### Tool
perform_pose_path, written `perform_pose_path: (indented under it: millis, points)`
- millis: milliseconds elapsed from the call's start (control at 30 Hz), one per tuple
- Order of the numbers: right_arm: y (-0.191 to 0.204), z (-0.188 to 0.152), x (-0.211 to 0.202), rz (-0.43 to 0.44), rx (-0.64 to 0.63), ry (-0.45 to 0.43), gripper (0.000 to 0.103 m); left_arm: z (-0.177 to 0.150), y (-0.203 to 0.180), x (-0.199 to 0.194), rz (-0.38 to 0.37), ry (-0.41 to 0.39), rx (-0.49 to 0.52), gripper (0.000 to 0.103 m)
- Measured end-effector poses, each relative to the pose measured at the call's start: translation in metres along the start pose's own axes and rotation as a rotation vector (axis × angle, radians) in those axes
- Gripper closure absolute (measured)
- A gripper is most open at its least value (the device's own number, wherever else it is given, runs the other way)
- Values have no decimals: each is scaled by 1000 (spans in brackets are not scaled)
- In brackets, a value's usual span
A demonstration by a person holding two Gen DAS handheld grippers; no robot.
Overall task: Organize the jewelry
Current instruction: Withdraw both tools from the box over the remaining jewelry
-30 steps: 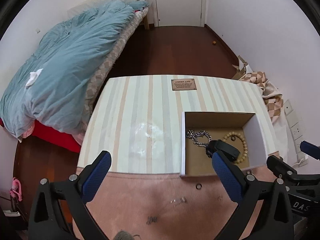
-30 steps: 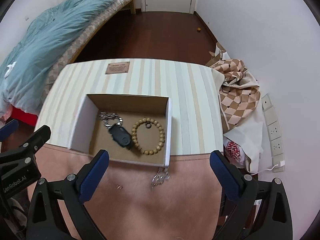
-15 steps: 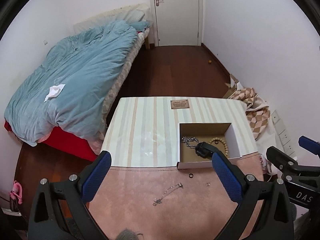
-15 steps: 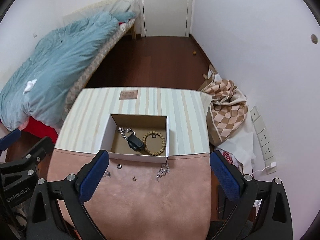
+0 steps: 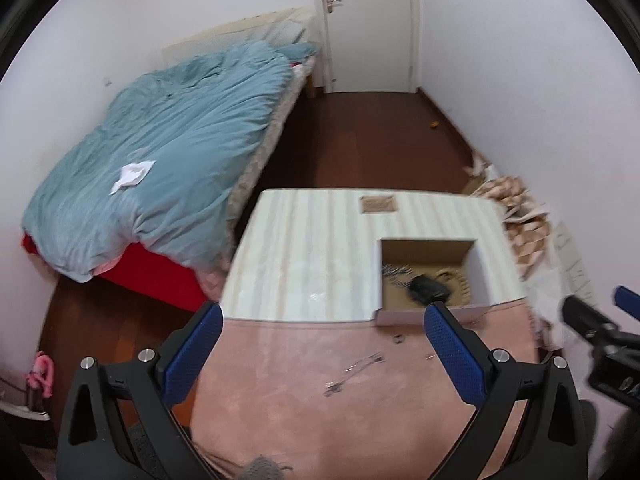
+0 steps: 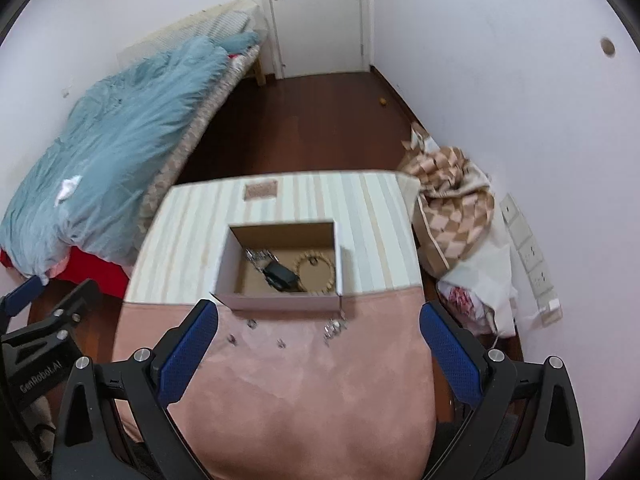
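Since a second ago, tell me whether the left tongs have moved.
Yes. The left tongs have pulled back and up from the cardboard box: the box looks smaller and farther, and more of the pink mat shows below it.

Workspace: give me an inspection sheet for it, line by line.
Surface: table, pink suede cloth at the near end, striped cover beyond.
Job's things: open cardboard box holding a bead bracelet, a silver chain and a dark item.
Clutter: loose chain and small rings on the pink cloth before the box.
Grippers: left gripper and right gripper both open, empty, above the table's near end.
Cables: white lead at the wall sockets.
Surroundings: bed with blue duvet, closed door, checked cloth on the floor.
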State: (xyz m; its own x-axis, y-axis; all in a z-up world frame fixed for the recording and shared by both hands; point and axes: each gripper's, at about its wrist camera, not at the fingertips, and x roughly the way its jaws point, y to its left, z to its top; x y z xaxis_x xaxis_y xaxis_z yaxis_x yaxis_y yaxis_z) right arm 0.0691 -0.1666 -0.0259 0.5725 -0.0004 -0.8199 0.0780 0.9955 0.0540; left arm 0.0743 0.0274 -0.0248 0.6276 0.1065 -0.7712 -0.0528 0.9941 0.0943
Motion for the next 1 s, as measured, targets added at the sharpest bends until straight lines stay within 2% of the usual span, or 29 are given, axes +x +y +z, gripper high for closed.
perform_pose_path:
  millis: [133,167,200,267,433,567,767,833,1000]
  points:
    - [-22,-34,40,11,73,85,4,-35,3,35,47,82,8,0]
    - [-27,-43,50,14,87,103,14,-45,4,45,60,105,10,0]
    - [-32,-52,60,12,100,125,29,-56,4,57,79,131,10,0]
    - [-40,-67,79,26,129,164,39,-73,5,76,91,178,5,0]
    - [-54,-94,117,51,189,231,39,-112,10,130,63,305,-47,1]
    - [-57,-106,138,46,200,262,39,-128,14,155,37,347,-65,1]
    - [-58,-111,156,46,219,288,39,-130,3,169,-5,349,-22,2]
    - [-59,-111,158,44,222,290,39,-130,-1,170,-12,352,-10,7]
    - [-61,-109,162,40,223,289,39,-116,-26,167,-57,302,43,9]
